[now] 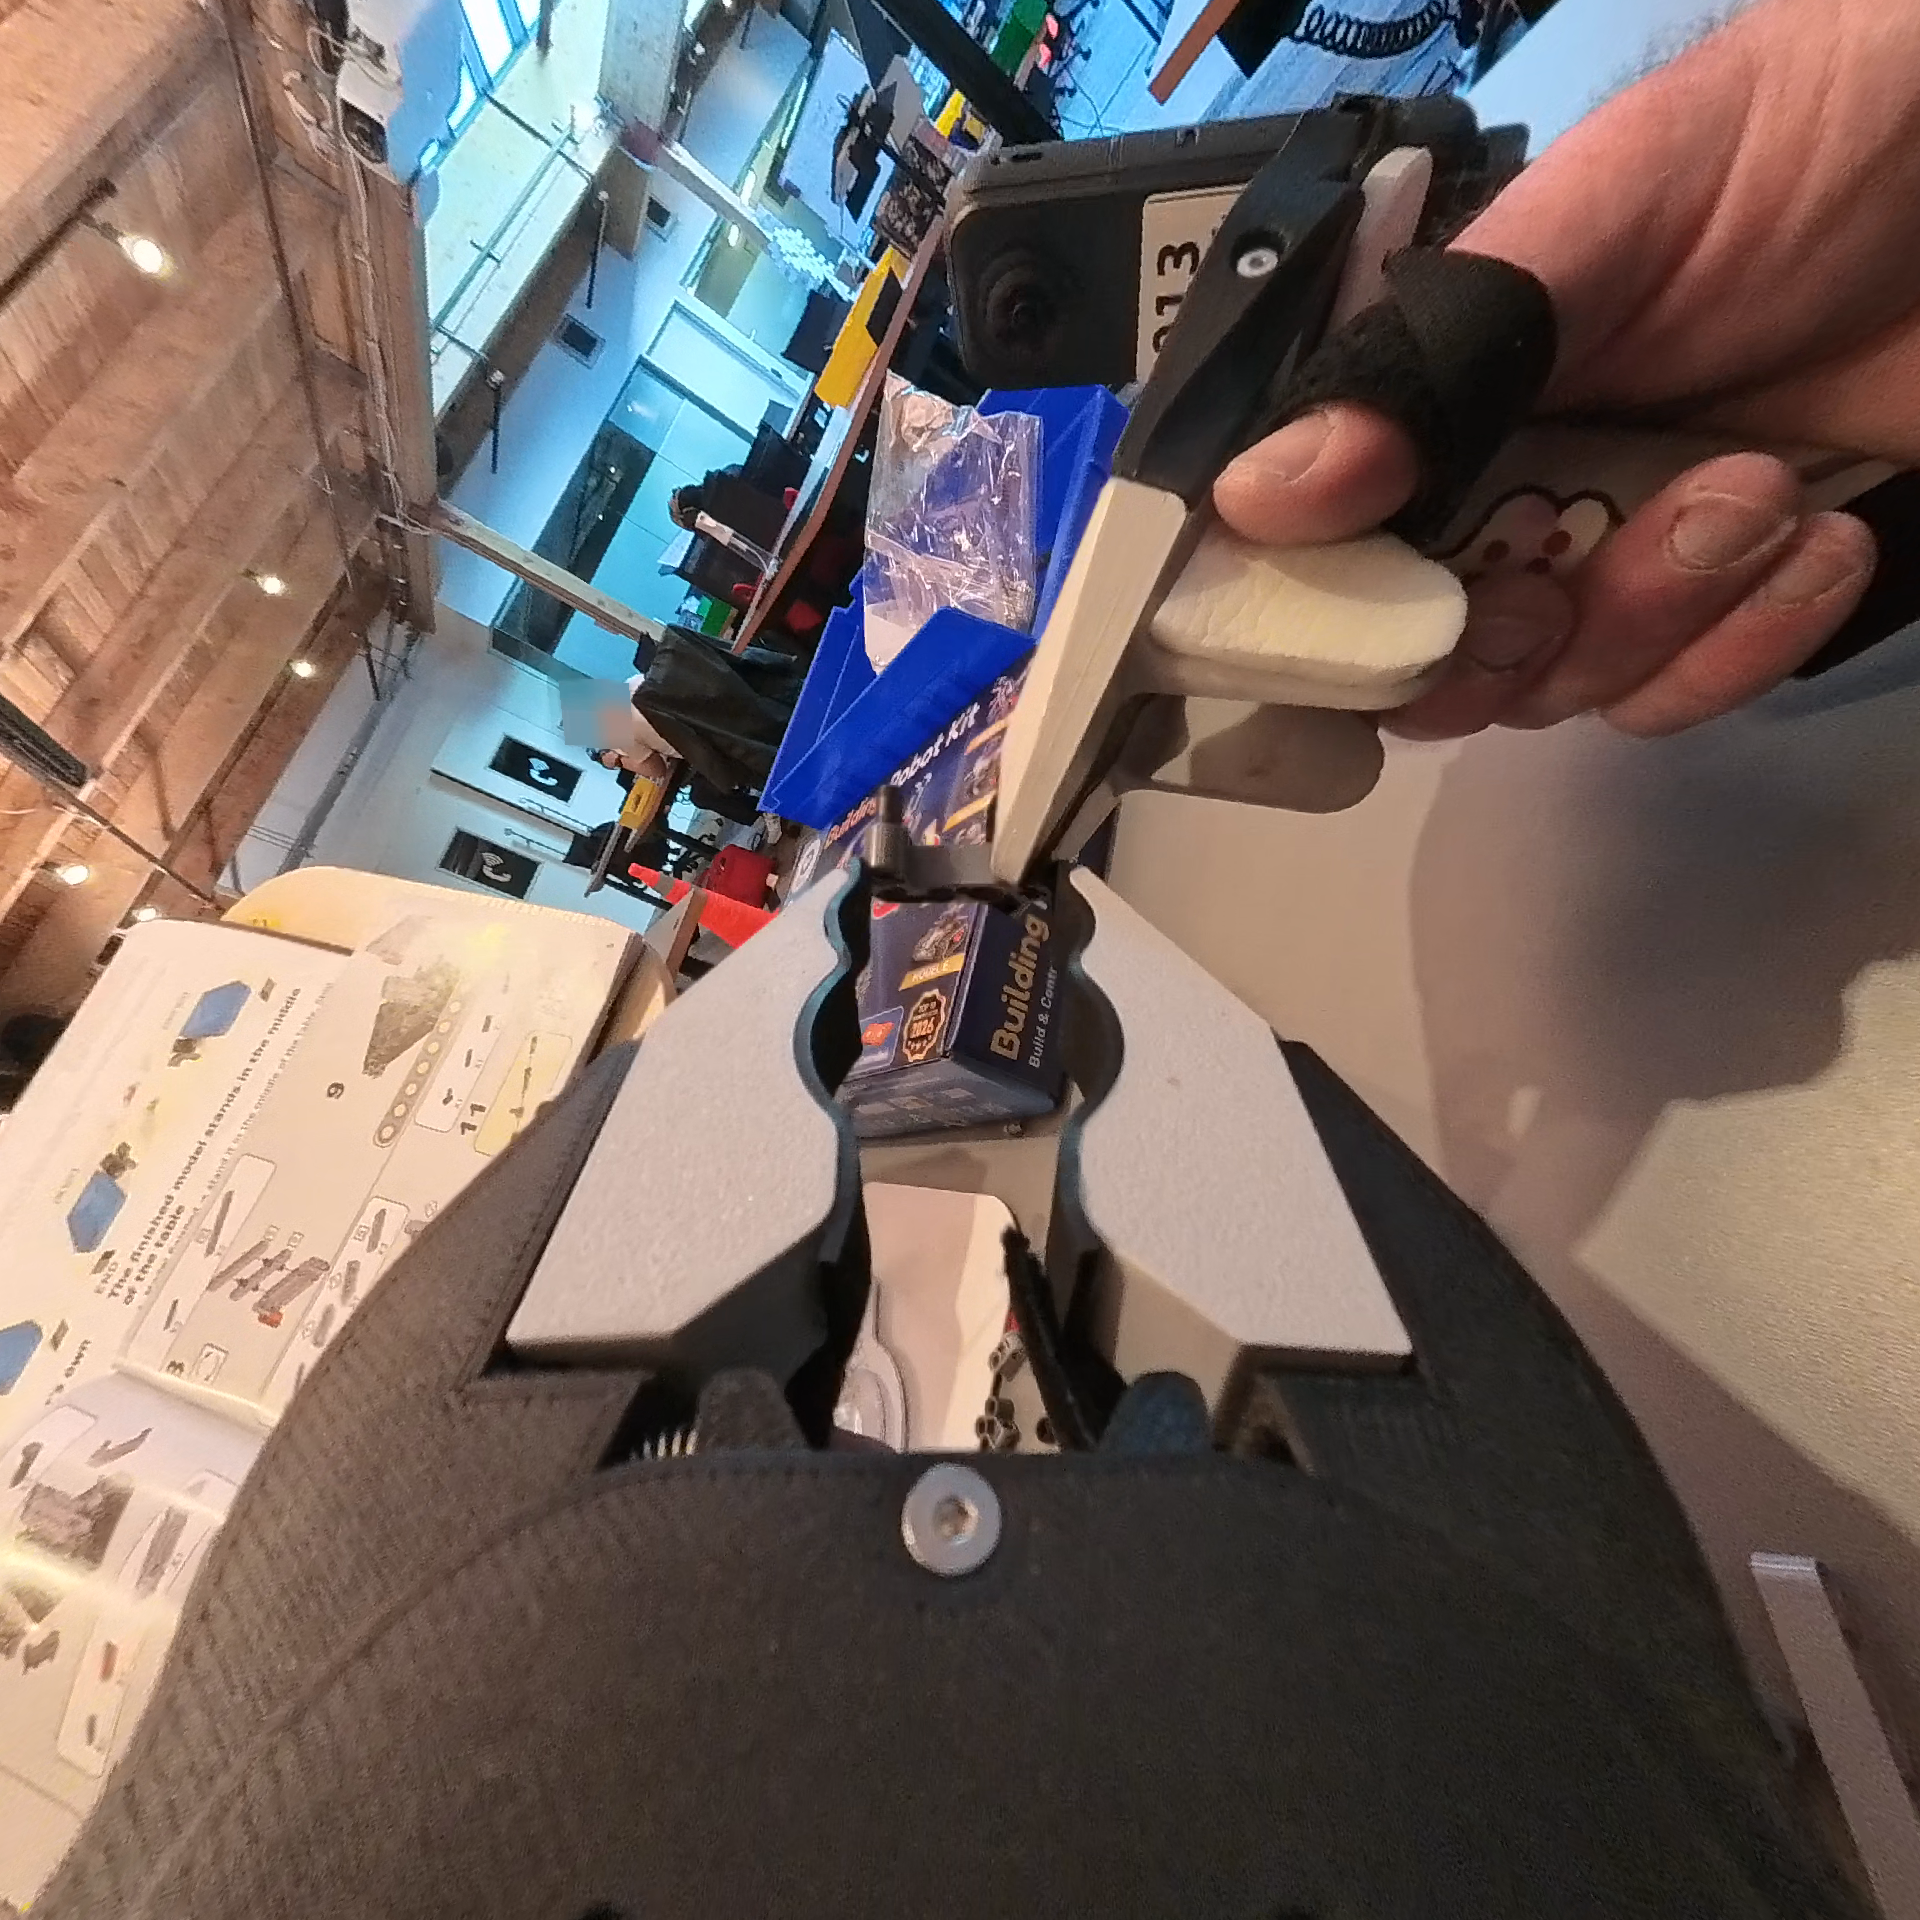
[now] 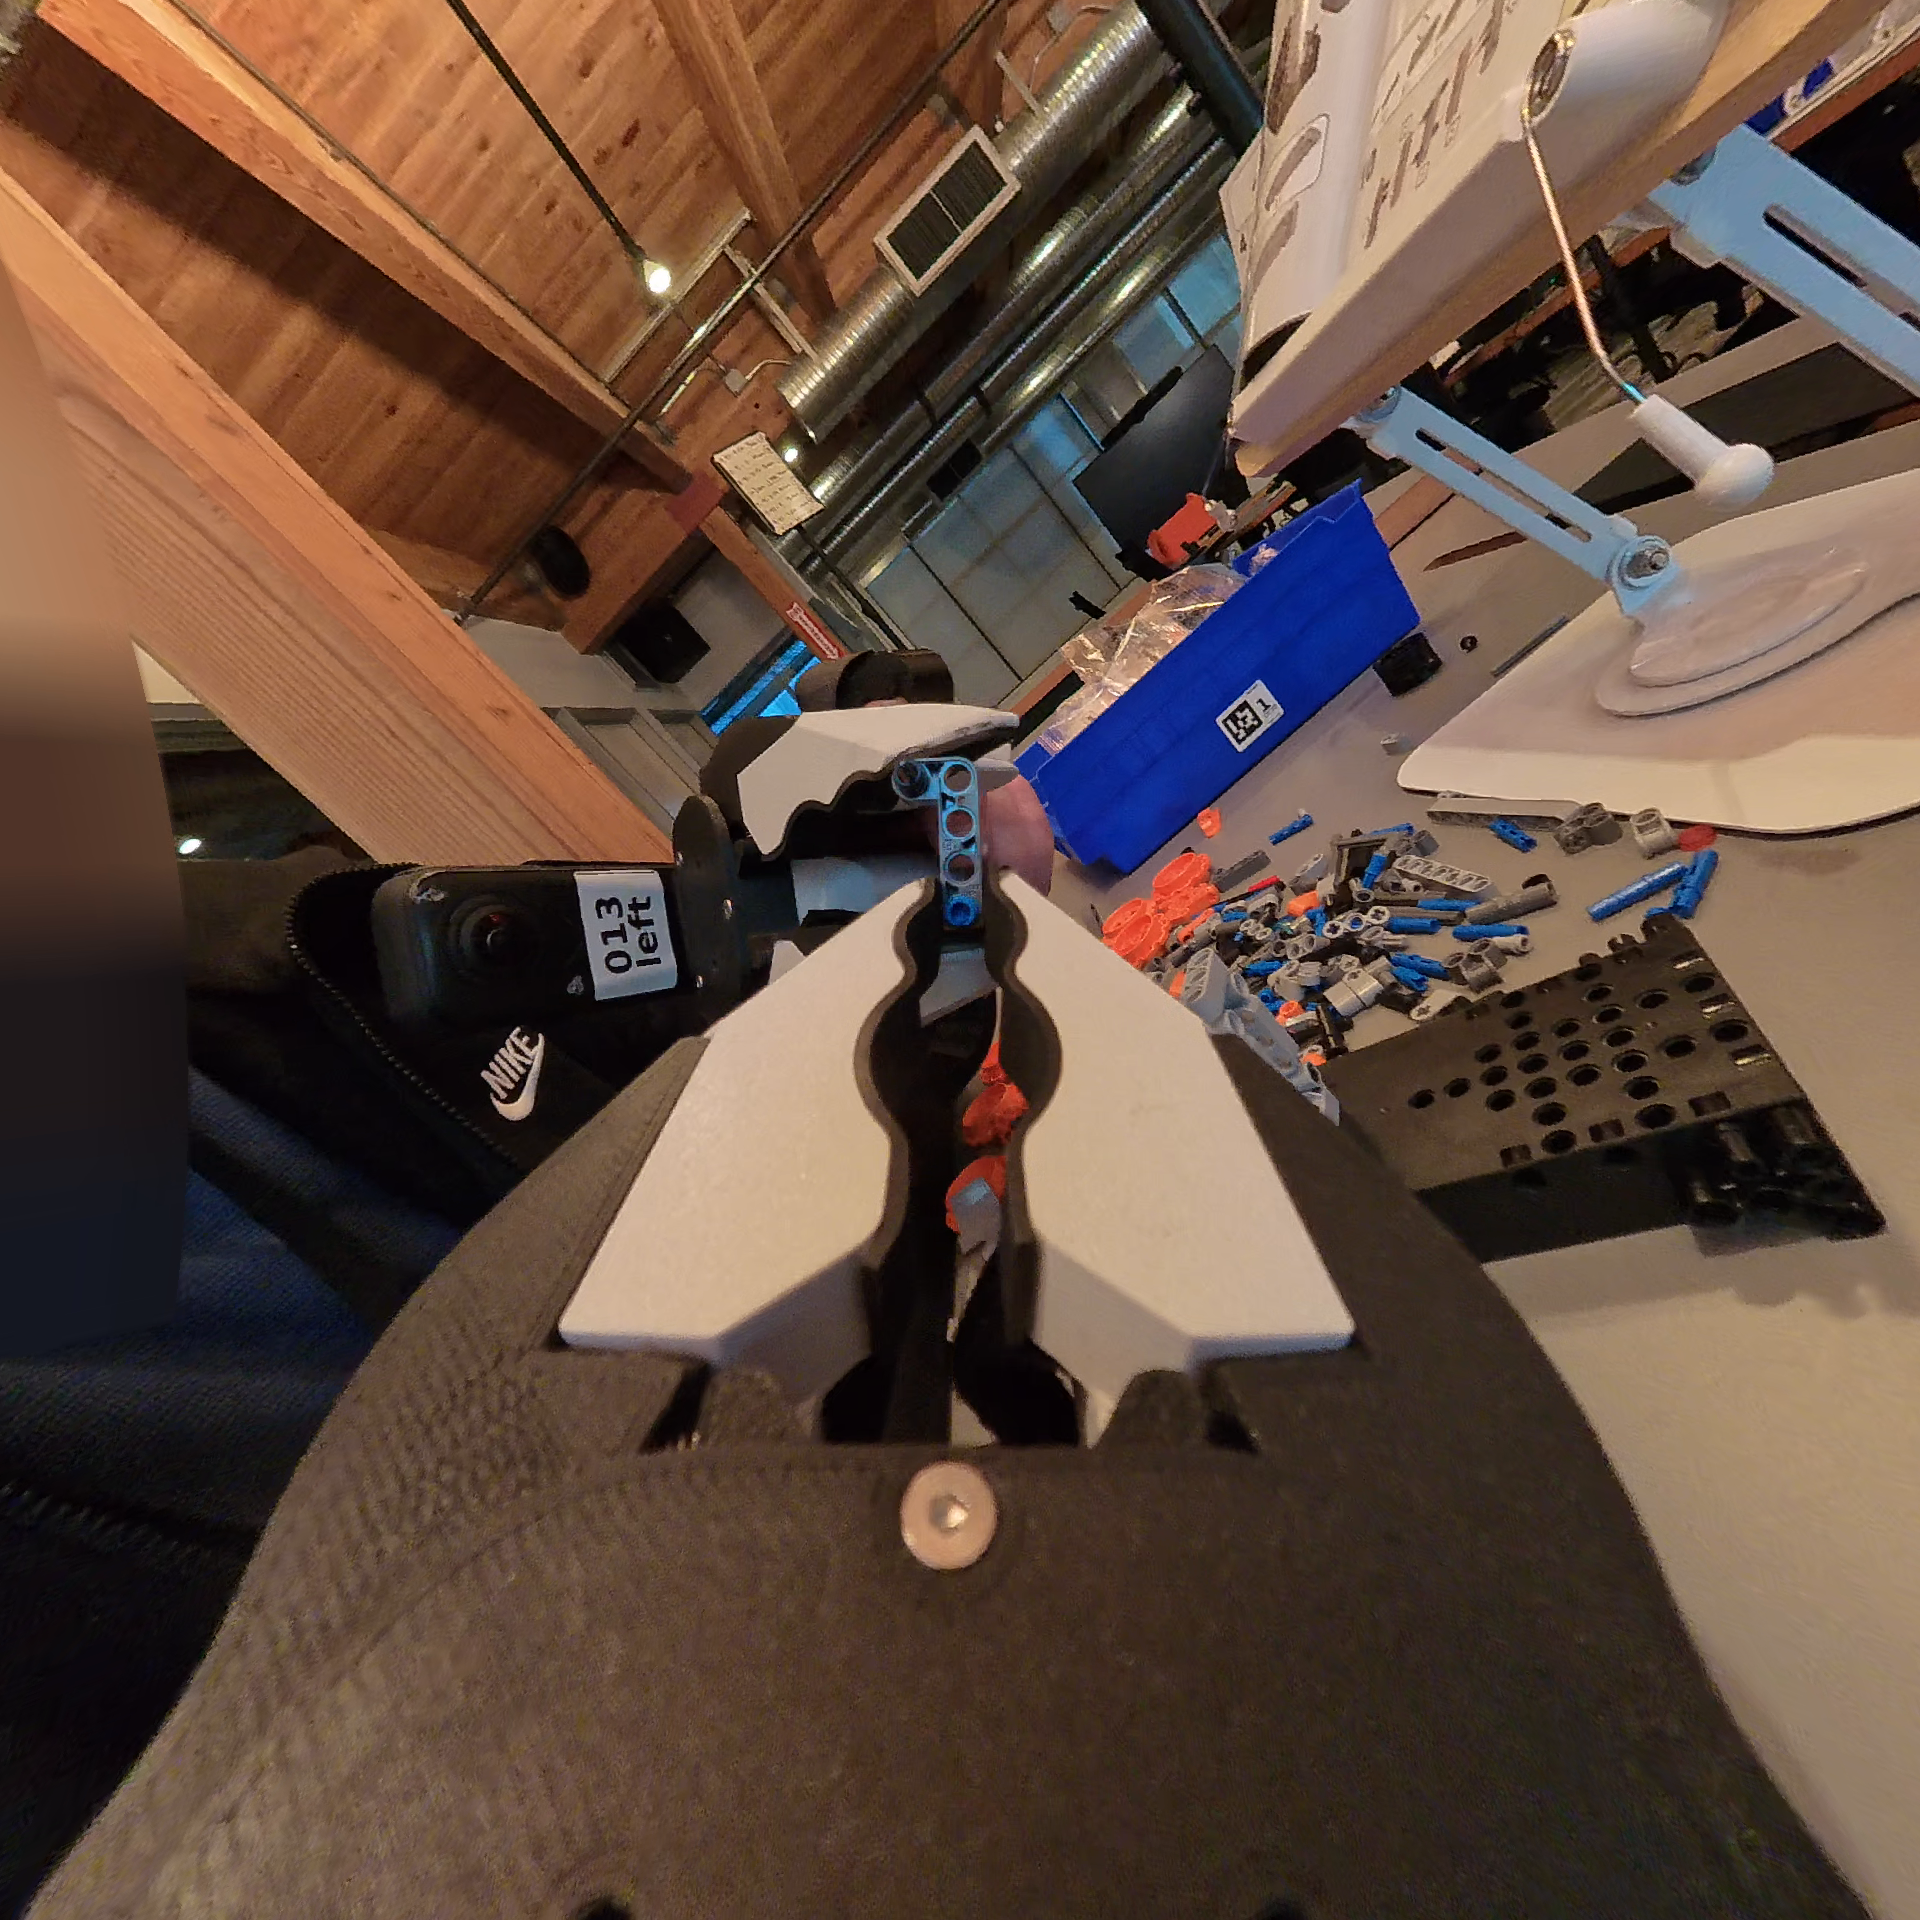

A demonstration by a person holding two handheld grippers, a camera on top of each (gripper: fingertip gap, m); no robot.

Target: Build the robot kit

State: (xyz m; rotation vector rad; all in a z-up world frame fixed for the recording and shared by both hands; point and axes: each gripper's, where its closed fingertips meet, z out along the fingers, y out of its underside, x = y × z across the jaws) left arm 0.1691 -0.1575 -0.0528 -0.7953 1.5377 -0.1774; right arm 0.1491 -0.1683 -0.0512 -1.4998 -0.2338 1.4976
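Grey-fingered right gripper clamps a grey holed beam with a blue pin; the left gripper pinches the same piece's end. Below lies a pale grey table strewn with loose building pieces, a blue bin behind, timber ceiling beyond.

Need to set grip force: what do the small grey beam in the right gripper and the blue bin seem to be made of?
Grey beam: looks like hard moulded plastic, with crisp round holes and a blue pin. Blue bin: seemingly rigid, slightly glossy plastic, uniform colour with ribbed walls.
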